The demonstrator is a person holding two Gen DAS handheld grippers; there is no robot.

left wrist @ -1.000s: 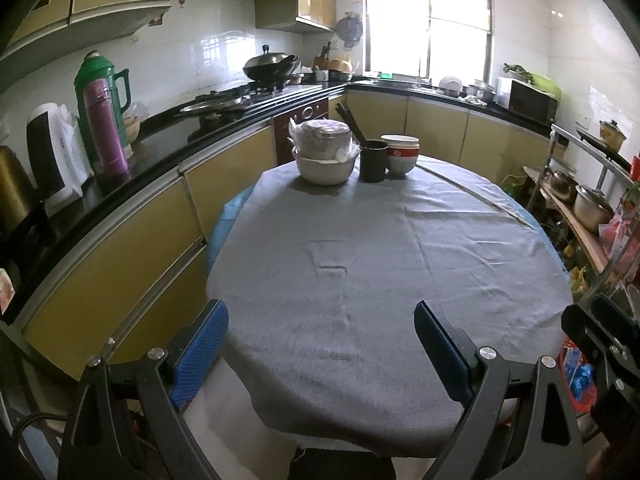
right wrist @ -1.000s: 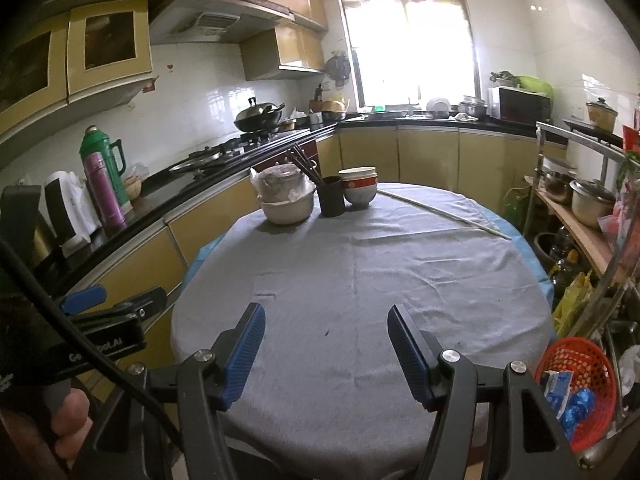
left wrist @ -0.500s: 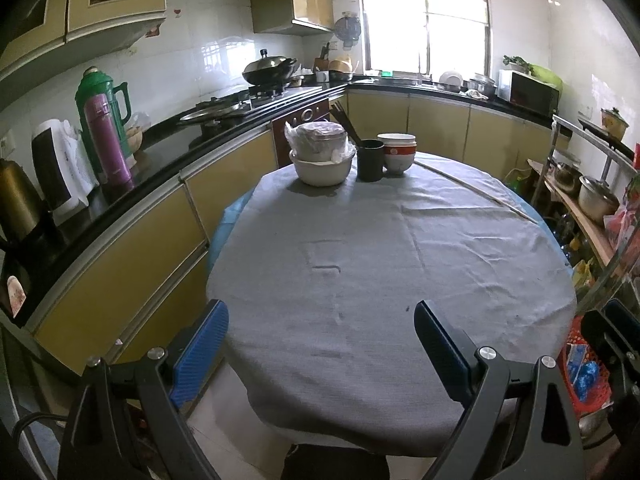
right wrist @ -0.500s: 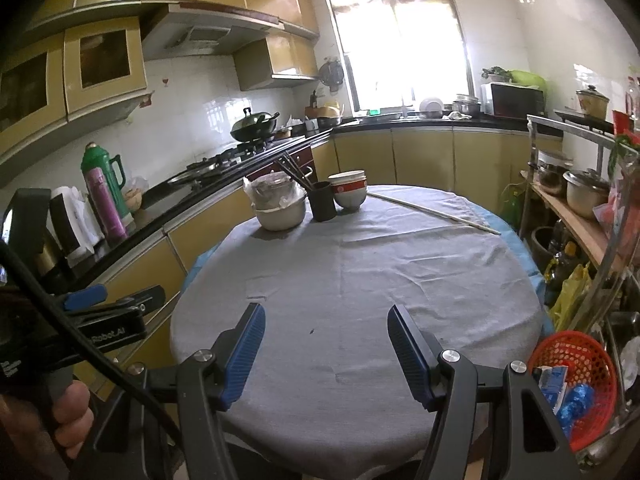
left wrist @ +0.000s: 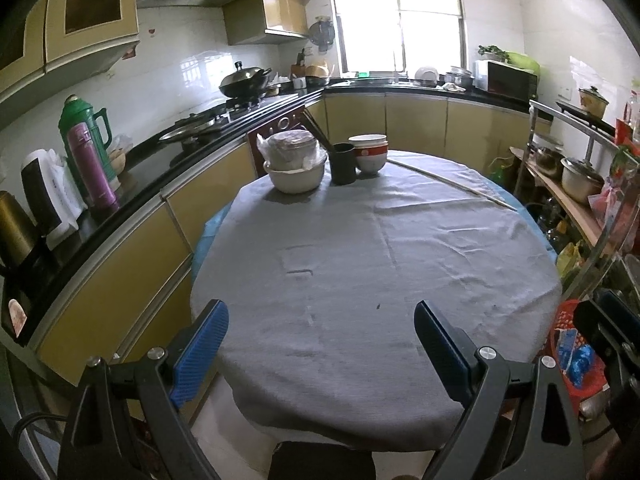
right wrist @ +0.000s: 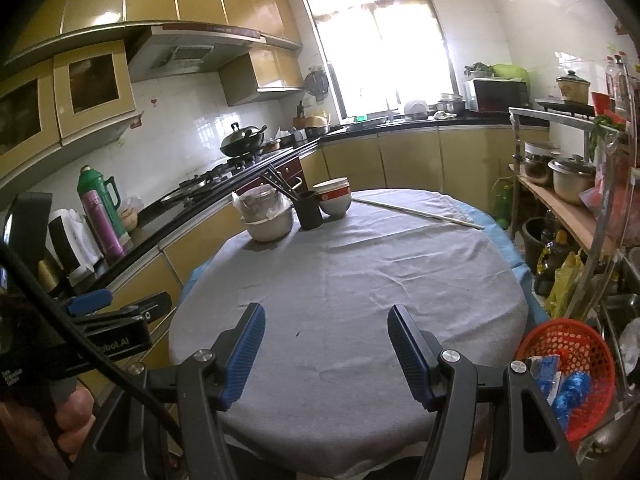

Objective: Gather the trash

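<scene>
Left gripper (left wrist: 320, 344) and right gripper (right wrist: 326, 344): fingers released, nothing between them. Red basket (right wrist: 568, 344) with wrappers at four o'clock beside the cloth-covered surface (right wrist: 360, 272).

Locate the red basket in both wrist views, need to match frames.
Left wrist: red basket at the far right edge, low, beside the table and partly behind the right gripper.
Right wrist: basket at lower right, in full view, blue wrappers inside.
Shared landmark: the black cup at the table's far end.
</scene>
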